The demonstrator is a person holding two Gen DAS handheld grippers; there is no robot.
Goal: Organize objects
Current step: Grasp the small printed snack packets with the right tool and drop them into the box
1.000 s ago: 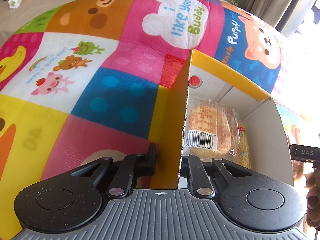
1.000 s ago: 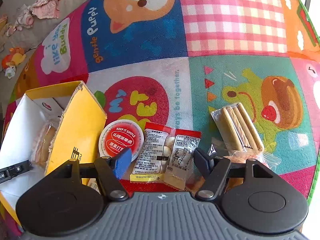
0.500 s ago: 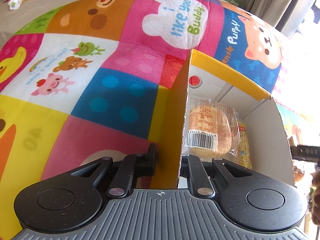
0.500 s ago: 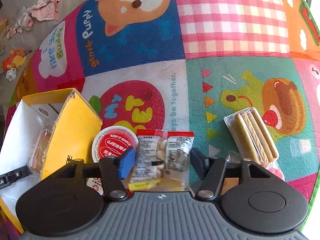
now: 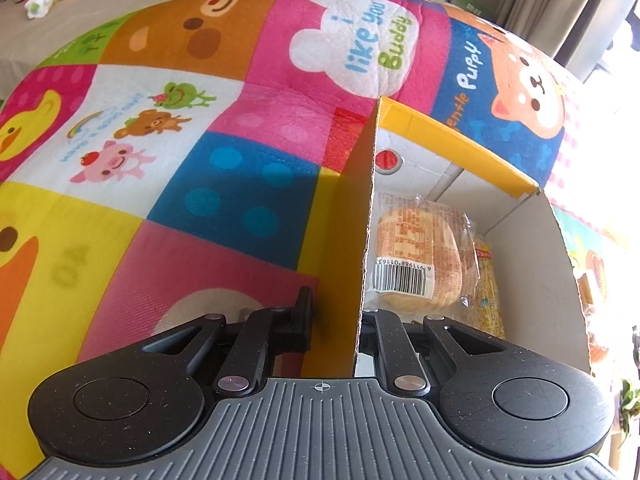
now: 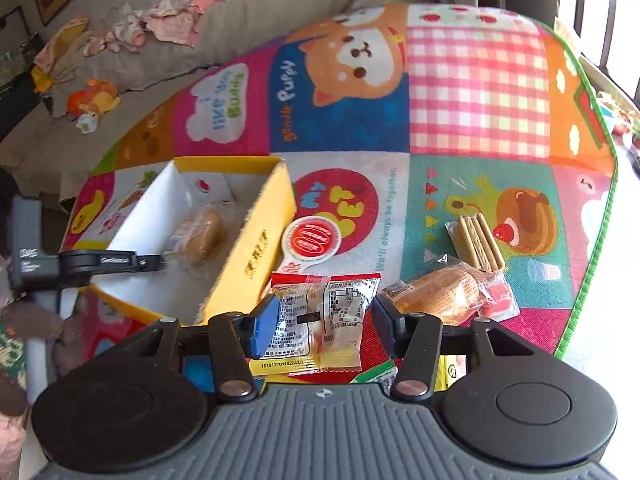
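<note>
A large play mat (image 6: 476, 92), a bright patchwork of cartoon animals, covers the surface in both wrist views. A beige sofa (image 6: 256, 12) with scattered clothes and soft toys sits at the far side.

On the left half of the mat stands an open yellow cardboard box (image 6: 256, 240) with a white inside. The left gripper (image 5: 336, 320) is clamped together on the box's near-left wall, one finger outside and one inside, steadying it. Inside the box lie a wrapped round bun (image 5: 420, 252) with a barcode label and, just to its right against the wall, a yellow packet (image 5: 488, 292). These two look like the part of the sorting already done.

The right gripper (image 6: 320, 320) holds a clear and red snack packet (image 6: 320, 320) between its fingers, raised above the mat just right of the box. Its jaws are closing on the packet, which crumples slightly between the pads.

Still out on the mat, well clear of the box: a round red-lidded cup (image 6: 312, 238) touching the box's right wall, another wrapped bun (image 6: 436, 292), a small pink packet (image 6: 496, 296) beside it, a pack of wafer sticks (image 6: 476, 240) farther right, and a green and yellow wrapper (image 6: 380, 372) partly hidden under the gripper.

By this showing the job is under halfway: two items boxed, one in hand, about five left.
</note>
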